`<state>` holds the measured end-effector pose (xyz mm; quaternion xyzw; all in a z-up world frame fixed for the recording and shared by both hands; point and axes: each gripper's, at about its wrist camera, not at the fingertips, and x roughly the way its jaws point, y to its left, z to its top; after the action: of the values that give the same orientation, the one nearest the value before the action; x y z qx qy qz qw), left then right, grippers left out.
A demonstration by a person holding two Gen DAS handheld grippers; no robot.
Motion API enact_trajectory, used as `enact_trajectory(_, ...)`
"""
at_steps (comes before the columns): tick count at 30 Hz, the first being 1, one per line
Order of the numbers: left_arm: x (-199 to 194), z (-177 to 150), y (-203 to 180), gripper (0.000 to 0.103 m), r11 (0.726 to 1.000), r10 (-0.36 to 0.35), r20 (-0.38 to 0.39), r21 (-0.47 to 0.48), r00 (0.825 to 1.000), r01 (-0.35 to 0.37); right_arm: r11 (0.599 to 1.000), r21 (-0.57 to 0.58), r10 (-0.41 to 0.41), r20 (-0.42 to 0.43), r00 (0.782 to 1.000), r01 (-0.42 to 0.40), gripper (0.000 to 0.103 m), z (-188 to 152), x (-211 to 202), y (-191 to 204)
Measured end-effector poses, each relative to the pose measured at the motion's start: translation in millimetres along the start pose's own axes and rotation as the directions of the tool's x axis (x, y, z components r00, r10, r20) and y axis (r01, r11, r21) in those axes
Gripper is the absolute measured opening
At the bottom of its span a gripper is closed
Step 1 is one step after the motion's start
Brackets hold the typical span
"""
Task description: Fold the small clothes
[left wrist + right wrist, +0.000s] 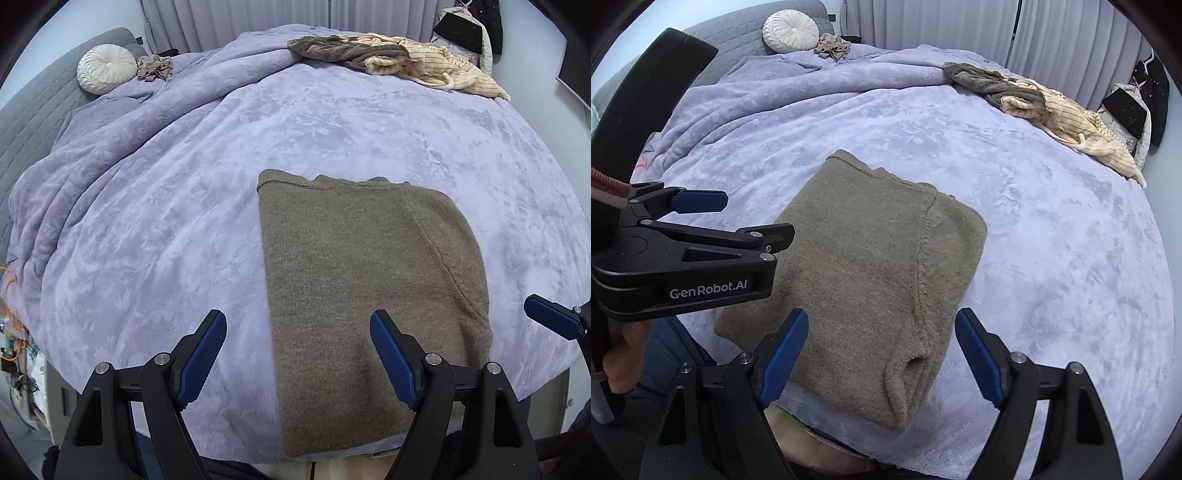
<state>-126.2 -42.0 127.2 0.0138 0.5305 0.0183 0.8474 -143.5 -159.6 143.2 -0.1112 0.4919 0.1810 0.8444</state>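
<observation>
Your olive-brown knit sweater [369, 288] is lying flat near the front edge of the bed, on the lavender plush blanket [184, 229], already folded lengthwise into a long panel with a sleeve seam running down its right side. My guess is it's parked that close to you so both tools can reach the near hem without stretching.

Your left gripper [298, 363] hovers over the sweater's left edge with its jaws spread wide, nothing between them. Your right gripper [881, 363] is the same deal: jaws wide apart, hanging above the near right corner where the sleeve is tucked in, not touching the knit.

Looks like what's left is one more fold, near end up toward the collar. The pile of unfolded clothes [1049, 110] is sitting well apart at the far side.
</observation>
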Motion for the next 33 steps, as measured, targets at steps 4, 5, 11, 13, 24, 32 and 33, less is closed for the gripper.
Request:
enact_trajectory(4,-3.8,-4.9,-1.6,0.081,1.000,0.007,0.013,0.017,1.000,-0.007,1.000,0.020,-0.005,-0.021,1.000,0.006,0.084,-2.5,1.9,0.6)
enact_trajectory(5,-4.8,-5.4,-2.9,0.081,1.000,0.006,0.017,0.024,1.000,-0.006,1.000,0.025,-0.006,-0.027,1.000,0.006,0.084,-1.9,3.7,0.5)
enact_trajectory(11,0.2,-2.4,-1.0,0.081,1.000,0.002,0.004,0.020,1.000,-0.002,0.999,0.041,-0.016,-0.054,0.998,0.019,0.084,2.6,8.8,-0.3)
enact_trajectory(13,4.6,-0.2,2.0,0.081,1.000,-0.003,-0.008,0.009,1.000,0.003,0.999,0.040,-0.019,-0.060,0.998,0.021,0.084,5.1,10.0,0.2)
enact_trajectory(24,26.3,9.9,10.4,0.081,0.998,-0.054,-0.059,-0.021,0.997,0.053,0.999,0.034,-0.038,-0.103,0.994,0.042,0.084,19.7,20.5,0.5)
enact_trajectory(32,41.3,19.9,18.6,0.081,0.996,-0.081,-0.086,-0.051,0.993,0.077,0.997,0.034,-0.057,-0.138,0.989,0.062,0.084,30.7,27.2,-3.5)
enact_trajectory(33,42.6,20.5,20.0,0.081,0.995,-0.085,-0.089,-0.056,0.992,0.080,0.997,0.034,-0.060,-0.141,0.988,0.065,0.084,31.6,28.0,-3.7)
